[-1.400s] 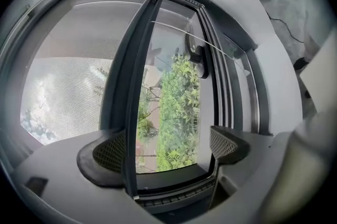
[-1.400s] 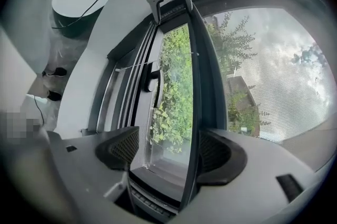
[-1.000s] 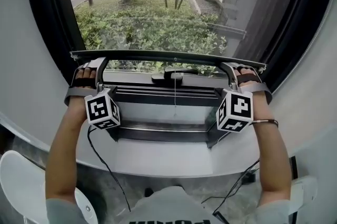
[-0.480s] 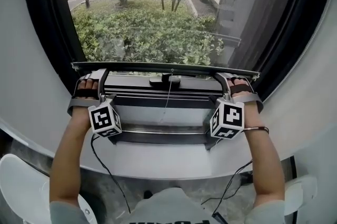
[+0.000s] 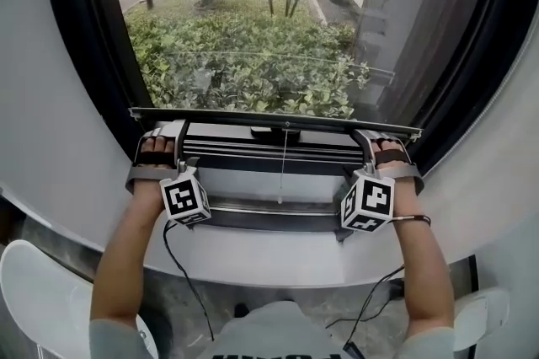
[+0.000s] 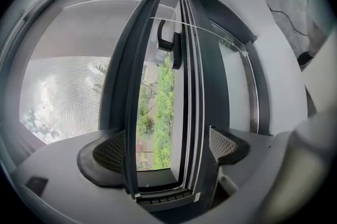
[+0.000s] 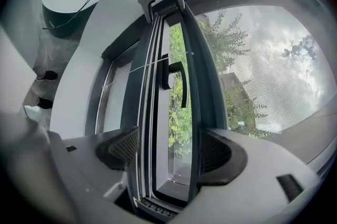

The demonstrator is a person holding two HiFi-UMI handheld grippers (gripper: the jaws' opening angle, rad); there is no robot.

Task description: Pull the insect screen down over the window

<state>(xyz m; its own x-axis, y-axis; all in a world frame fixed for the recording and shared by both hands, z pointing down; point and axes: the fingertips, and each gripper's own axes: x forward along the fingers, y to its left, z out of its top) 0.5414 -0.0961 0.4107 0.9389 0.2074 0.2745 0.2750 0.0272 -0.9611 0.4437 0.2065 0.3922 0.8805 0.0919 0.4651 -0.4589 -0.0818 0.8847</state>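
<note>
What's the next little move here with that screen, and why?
Probably push the screen bar evenly down onto the lower frame. The left gripper and right gripper straddle it, jaws apart, and a slit of greenery shows between bar and frame, so the screen isn't fully down.

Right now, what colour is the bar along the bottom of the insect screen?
Dark grey, nearly black; the screen's bottom bar shows best in the head view.

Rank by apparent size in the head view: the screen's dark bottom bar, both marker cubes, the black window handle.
Largest: dark bottom bar of the insect screen.
Then black-and-white marker cubes, left and right, alike.
Smallest: black window handle.
</note>
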